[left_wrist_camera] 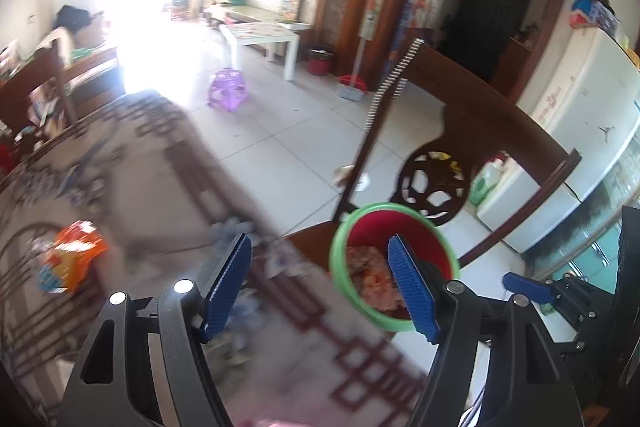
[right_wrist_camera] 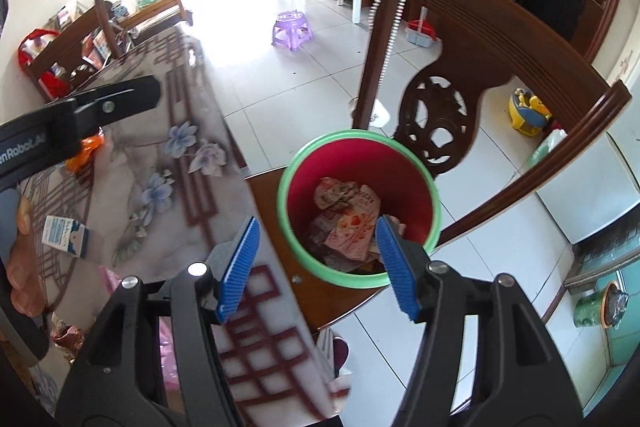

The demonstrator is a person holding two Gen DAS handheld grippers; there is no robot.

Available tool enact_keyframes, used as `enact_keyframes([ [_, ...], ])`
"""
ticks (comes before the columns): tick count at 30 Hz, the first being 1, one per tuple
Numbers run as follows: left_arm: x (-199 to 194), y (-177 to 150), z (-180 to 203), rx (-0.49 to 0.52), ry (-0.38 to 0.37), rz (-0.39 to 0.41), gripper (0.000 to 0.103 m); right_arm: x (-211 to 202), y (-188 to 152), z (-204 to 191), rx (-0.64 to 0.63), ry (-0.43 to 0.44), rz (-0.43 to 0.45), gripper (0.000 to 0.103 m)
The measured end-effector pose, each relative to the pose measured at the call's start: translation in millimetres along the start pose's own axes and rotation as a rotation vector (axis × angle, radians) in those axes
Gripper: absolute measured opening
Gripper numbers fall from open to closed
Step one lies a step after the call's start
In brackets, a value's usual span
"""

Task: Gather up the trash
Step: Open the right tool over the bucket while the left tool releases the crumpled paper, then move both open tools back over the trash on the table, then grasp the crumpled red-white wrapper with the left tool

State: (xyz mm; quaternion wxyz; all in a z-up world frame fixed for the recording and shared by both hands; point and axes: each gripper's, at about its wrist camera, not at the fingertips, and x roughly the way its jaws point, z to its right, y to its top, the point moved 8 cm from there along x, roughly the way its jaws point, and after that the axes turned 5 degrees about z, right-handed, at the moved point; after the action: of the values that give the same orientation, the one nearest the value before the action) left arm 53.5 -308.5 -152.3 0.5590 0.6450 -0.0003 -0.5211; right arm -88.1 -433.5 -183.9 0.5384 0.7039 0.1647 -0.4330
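Observation:
A red bin with a green rim (right_wrist_camera: 360, 147) stands on a wooden chair seat beside the table; crumpled wrappers (right_wrist_camera: 348, 215) lie inside it. It also shows in the left wrist view (left_wrist_camera: 394, 227). My right gripper (right_wrist_camera: 316, 267) is open and empty, just above the bin's near rim. My left gripper (left_wrist_camera: 320, 287) is open and empty over the table edge, left of the bin. An orange snack wrapper (left_wrist_camera: 74, 255) lies on the table at the left. A small blue-white carton (right_wrist_camera: 66, 237) lies on the table left of my right gripper. The left gripper's body (right_wrist_camera: 80, 115) shows in the right wrist view.
The table wears a floral patterned cloth (right_wrist_camera: 168, 163). The carved wooden chair back (right_wrist_camera: 440, 115) rises behind the bin. A purple stool (right_wrist_camera: 292, 31) stands on the tiled floor. A white fridge (left_wrist_camera: 592, 99) is at the right. Pink plastic (right_wrist_camera: 168, 347) lies under my right gripper.

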Motion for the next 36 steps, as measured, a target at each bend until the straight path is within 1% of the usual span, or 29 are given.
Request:
enact_keyframes([
  [5,-42.8,-34.6,-84.4,-0.076,0.131,-0.005,0.068,0.8,-22.5,-51.8,-0.069,0.073,-0.058,0.063],
  [8,-67.2,-64.4,-134.6,-0.129,0.214,-0.025,0.068,2.1,-41.6,-79.1,-0.115,0.096,-0.096,0.065],
  [11,-92.3,-98.5,-180.2,-0.2,0.284,-0.047,0.068,5.6,-60.9,-105.4,-0.133,0.123,-0.138,0.066],
  [12,-100.2,-110.8,-194.9,-0.224,0.305,-0.058,0.068,7.7,-67.7,-114.1,-0.142,0.131,-0.15,0.067],
  [14,-114.1,-136.2,-218.8,-0.263,0.335,-0.085,0.068,12.9,-77.8,-127.9,-0.166,0.139,-0.171,0.073],
  [17,-128.6,-164.7,-238.8,-0.29,0.352,-0.12,0.068,25.4,-95.4,-141.8,-0.196,0.133,-0.211,0.075],
  [20,-137.4,-188.2,-243.1,-0.276,0.326,-0.152,0.069,42.1,-111.3,-152.0,-0.207,0.115,-0.259,0.075],
  [24,-140.2,-207.8,-232.3,-0.237,0.266,-0.19,0.07,54.5,-125.2,-167.0,-0.235,0.098,-0.288,0.075],
  [26,-140.8,-219.0,-223.6,-0.214,0.225,-0.209,0.074,54.9,-127.8,-172.7,-0.235,0.097,-0.29,0.075],
  [30,-133.7,-244.1,-196.2,-0.183,0.118,-0.273,0.075,52.0,-131.3,-181.3,-0.238,0.092,-0.285,0.075],
  [32,-125.6,-255.0,-178.8,-0.145,0.064,-0.31,0.077,50.6,-132.0,-182.7,-0.236,0.091,-0.283,0.075],
  [33,-121.3,-258.8,-172.4,-0.128,0.05,-0.322,0.078,49.3,-132.7,-184.0,-0.236,0.089,-0.28,0.075],
  [34,-115.0,-263.3,-165.1,-0.123,0.026,-0.337,0.08,48.0,-133.4,-185.1,-0.237,0.086,-0.278,0.075],
  [36,-104.6,-270.9,-153.3,-0.144,-0.018,-0.371,0.08,45.8,-134.3,-185.9,-0.236,0.077,-0.275,0.075],
])
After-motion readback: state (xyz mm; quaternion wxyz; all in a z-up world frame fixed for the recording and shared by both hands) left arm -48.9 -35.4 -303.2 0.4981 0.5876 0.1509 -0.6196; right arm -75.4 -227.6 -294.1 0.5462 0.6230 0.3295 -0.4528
